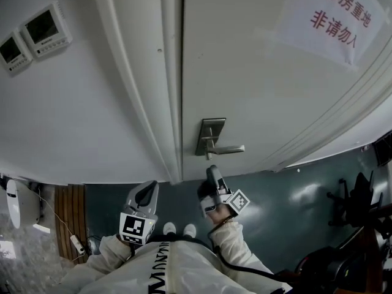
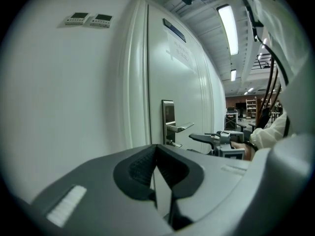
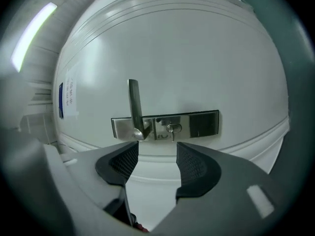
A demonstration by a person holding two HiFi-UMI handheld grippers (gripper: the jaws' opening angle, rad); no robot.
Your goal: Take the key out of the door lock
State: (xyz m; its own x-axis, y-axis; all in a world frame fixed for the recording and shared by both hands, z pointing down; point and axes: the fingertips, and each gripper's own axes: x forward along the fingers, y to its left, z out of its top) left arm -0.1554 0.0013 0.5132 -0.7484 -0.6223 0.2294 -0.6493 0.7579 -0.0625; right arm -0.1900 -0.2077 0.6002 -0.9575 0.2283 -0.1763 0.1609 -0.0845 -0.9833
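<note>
A small silver key point(image 3: 172, 128) sticks out of the steel lock plate point(image 3: 165, 124) on the white door point(image 1: 263, 72), just beside the lever handle point(image 3: 134, 107). My right gripper point(image 3: 157, 154) points straight at the plate, a short way back from it. It is open, with nothing between its ribbed pads point(image 3: 192, 163). In the head view it point(image 1: 212, 171) hangs just below the lock plate point(image 1: 210, 135). My left gripper point(image 2: 156, 157) is shut and empty, held lower and to the left point(image 1: 146, 195), away from the door. From there the key point(image 2: 173, 143) shows under the handle point(image 2: 179, 128).
Two wall control panels point(image 1: 43, 26) sit left of the door frame point(image 1: 168, 72). A paper sign with red print point(image 1: 337, 17) hangs on the door's upper right. Dark equipment point(image 1: 358, 207) stands on the green floor at right. The person's white shoes point(image 1: 179, 229) are below the grippers.
</note>
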